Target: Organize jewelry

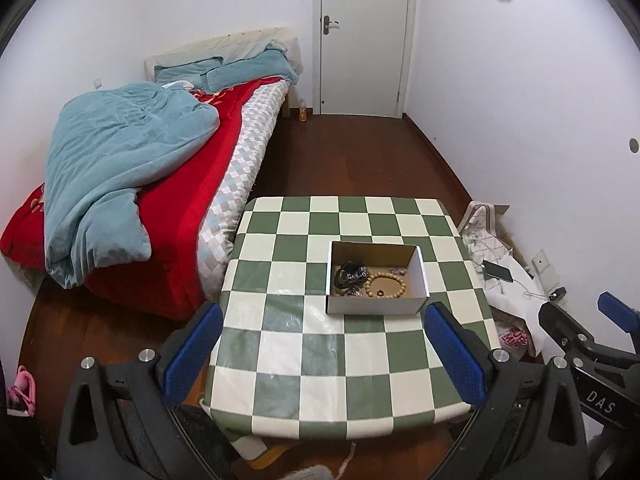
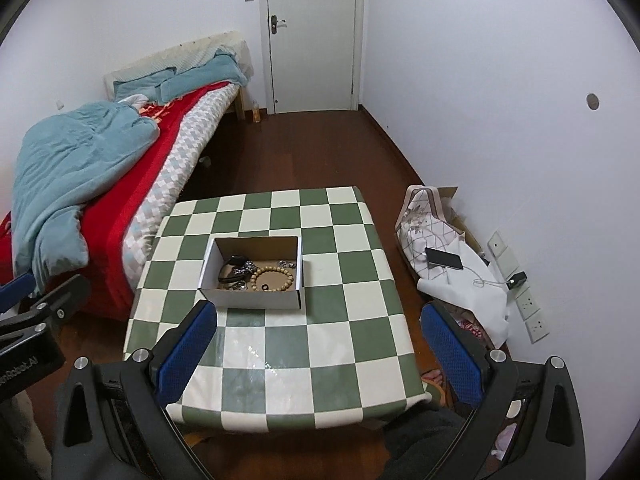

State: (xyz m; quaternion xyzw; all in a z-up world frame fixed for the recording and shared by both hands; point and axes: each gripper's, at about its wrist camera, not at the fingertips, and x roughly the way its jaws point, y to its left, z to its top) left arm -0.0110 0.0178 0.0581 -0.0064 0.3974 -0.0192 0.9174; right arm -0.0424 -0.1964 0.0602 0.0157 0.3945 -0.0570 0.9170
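We hold both grippers back from the checkered table (image 1: 280, 360), raised over its near edge, and neither touches anything. The left gripper (image 1: 324, 344) stands with its blue pads spread wide and nothing between them; the right gripper (image 2: 318, 346) is likewise spread wide and empty.

The relation that matters is where the cardboard box (image 1: 376, 306) sits. From the left gripper it lies at about 12 o'clock, a shade toward 1, near the table's middle. From the right gripper the same box (image 2: 252, 300) lies at about 11 o'clock. Its long axis runs across us, 9 to 3, so its long near wall faces both tools.

All the jewelry we can see is already inside the box: a wooden bead bracelet (image 1: 386, 286) toward the right half with a small dark ring (image 1: 380, 293) inside its loop, a dark tangle of bands and chains (image 1: 352, 278) on the left half, and small silvery pieces (image 1: 396, 270) by the far wall. The cloth around the box looks bare.

We judge the left gripper somewhat better lined up with the box, though both are about equally far. Any next reach must go forward and down over the near wall.
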